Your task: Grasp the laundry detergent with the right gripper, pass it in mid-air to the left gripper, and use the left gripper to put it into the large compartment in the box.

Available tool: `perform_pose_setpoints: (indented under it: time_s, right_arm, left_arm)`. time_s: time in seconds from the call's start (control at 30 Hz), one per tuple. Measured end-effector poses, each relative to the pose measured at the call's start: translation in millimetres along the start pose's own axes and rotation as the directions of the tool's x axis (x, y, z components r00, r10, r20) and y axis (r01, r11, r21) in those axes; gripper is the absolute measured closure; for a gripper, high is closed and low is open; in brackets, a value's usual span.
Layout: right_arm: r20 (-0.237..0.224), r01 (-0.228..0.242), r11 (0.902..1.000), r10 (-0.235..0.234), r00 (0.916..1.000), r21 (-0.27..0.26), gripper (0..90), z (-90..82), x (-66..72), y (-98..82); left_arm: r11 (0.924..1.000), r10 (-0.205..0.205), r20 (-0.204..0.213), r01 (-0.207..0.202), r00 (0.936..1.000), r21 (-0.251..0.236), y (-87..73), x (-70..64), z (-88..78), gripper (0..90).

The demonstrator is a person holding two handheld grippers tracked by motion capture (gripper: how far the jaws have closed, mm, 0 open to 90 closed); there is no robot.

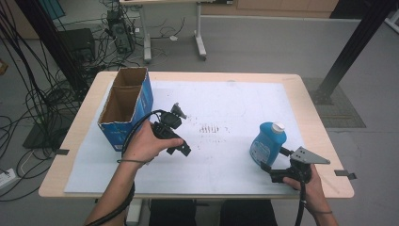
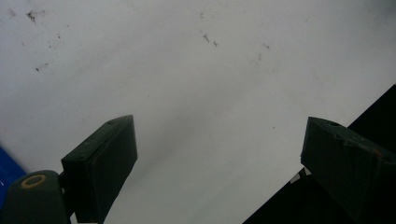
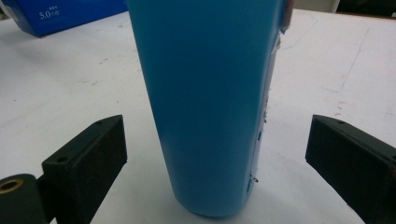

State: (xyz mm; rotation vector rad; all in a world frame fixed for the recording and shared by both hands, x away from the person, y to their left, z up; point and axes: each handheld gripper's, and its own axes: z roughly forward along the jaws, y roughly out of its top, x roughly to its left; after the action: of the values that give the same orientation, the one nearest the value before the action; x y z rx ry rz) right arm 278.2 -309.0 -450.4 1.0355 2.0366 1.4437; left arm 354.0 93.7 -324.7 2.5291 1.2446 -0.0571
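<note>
White counter (image 1: pixel 216 160); right hand-held gripper (image 1: pixel 272 162) lower right, spread around upright blue bottle (image 1: pixel 267 143), untouching; left hand-held gripper (image 1: pixel 181 147) spread, empty.

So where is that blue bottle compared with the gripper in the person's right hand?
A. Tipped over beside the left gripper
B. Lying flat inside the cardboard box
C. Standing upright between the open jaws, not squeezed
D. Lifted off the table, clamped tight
C: in the right gripper view the blue bottle stands upright on the white sheet, with a clear gap to each jaw of the right gripper.
</note>
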Motion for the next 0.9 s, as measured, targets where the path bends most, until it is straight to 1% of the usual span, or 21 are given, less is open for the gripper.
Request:
perform_pose_setpoints:
  time_s: [0.1, 0.2, 0.33, 0.4, 0.53, 0.63, 0.9]
  right_arm:
    - [0.004, 0.005, 0.9999, -0.005, 1.0, -0.01, 5.1, 0.8, 0.1, -0.7]
    - [0.02, 0.01, 0.9997, -0.009, 0.9998, -0.024, 4.8, 2.3, 0.1, -1.1]
    - [0.015, 0.009, 0.9995, -0.008, 0.9999, -0.031, 4.1, 4.1, 0.9, -1.7]
    - [0.021, 0.012, 0.9995, -0.012, 0.9997, -0.029, 4.1, 5.6, 1.6, -2.5]
    - [0.016, 0.011, 0.9992, -0.01, 0.9998, -0.038, 3.9, 7.9, 3.2, -4.3]
    - [0.021, 0.011, 0.9993, -0.011, 0.9997, -0.036, 3.9, 9.1, 3.7, -4.7]
    - [0.02, 0.001, 0.9991, 0.0, 0.9998, -0.042, 3.9, 11.4, 4.2, -6.2]
  left_arm:
    - [1.0, 0.0, 0.0, 0.0, 1.0, 0.0, -0.5, 0.3, 0.0, 11.0]
    - [1.0, 0.0, -0.001, 0.0, 1.0, 0.004, -1.4, 0.8, 0.0, 11.0]
    - [1.0, 0.0, 0.0, 0.0, 1.0, 0.003, -2.0, 0.8, 0.0, 11.1]
    - [1.0, 0.001, 0.0, -0.001, 1.0, 0.004, -2.2, 1.0, -0.4, 11.1]
    - [1.0, 0.002, 0.0, -0.002, 1.0, 0.004, -2.4, 1.0, -0.8, 11.1]
    - [1.0, 0.004, -0.001, -0.004, 1.0, 0.006, -2.8, 1.1, -1.4, 11.1]
    - [1.0, 0.003, 0.001, -0.003, 1.0, 0.003, -4.2, 0.3, -2.0, 11.1]
